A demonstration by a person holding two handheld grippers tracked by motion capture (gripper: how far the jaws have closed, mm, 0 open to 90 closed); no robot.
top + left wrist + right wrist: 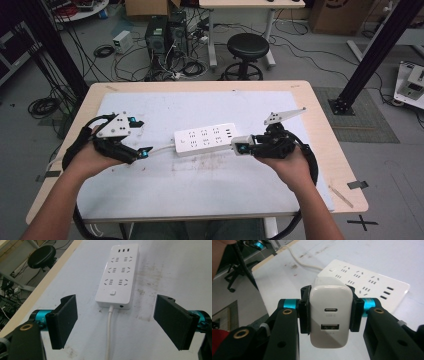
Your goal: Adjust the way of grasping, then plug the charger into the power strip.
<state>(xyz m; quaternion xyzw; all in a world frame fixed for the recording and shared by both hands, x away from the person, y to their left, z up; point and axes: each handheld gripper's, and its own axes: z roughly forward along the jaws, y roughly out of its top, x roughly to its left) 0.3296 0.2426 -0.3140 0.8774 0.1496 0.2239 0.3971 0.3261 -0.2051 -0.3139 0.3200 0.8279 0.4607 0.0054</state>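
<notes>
Right hand-held gripper (329, 312) clamps a small, rigid, smooth-sided white charger (329, 315) by its flat flanks (likely light, slippery) above the power strip (367, 282); left hand-held gripper (115, 322) gapes empty.

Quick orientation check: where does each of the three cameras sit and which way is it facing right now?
High view: above the person's side, looking forward and down on the table; both forearms, left gripper and right gripper show.
Left gripper view: rides that gripper, looking along its open jaws at the power strip and its cord.
Right gripper view: rides that gripper; jaws clamp the white charger.
All share the power strip.
</notes>
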